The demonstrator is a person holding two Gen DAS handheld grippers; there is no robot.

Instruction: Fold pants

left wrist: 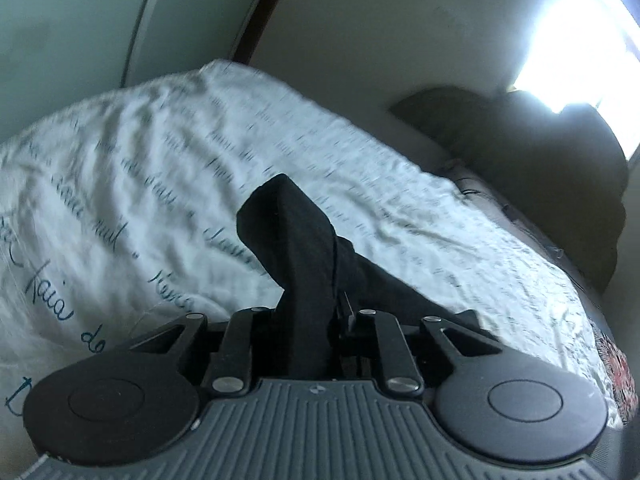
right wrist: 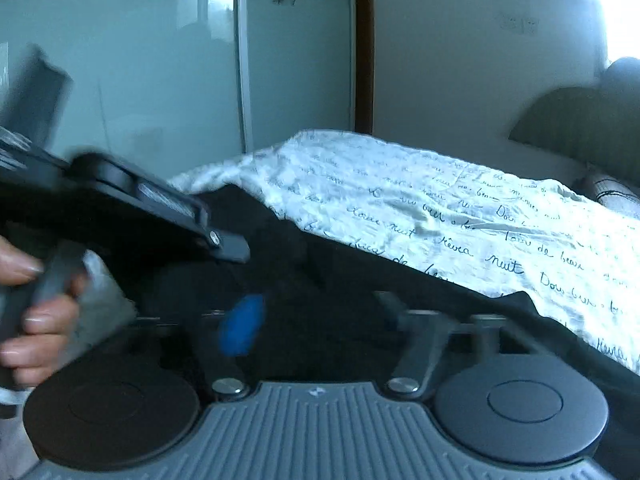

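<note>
The black pants [left wrist: 288, 224] rise in a bunched fold straight out of my left gripper [left wrist: 310, 320], which is shut on them; the cloth hides its fingertips. In the right wrist view the pants [right wrist: 360, 276] lie dark across the near edge of the bed. A person's hand [right wrist: 40, 312] holds the left gripper [right wrist: 236, 250] at the left, its tip on the cloth. My right gripper [right wrist: 312, 316] shows one blurred blue fingertip [right wrist: 240, 324] with black cloth between the jaws. Blur hides whether the pads press on it.
The bed's white cover [left wrist: 140, 168] with dark handwritten script fills the middle of both views, also as cover [right wrist: 460, 216]. A dark cushion [left wrist: 520, 148] sits at the far right under a bright window [left wrist: 580, 40]. Pale glass wardrobe doors [right wrist: 160, 80] stand behind the bed.
</note>
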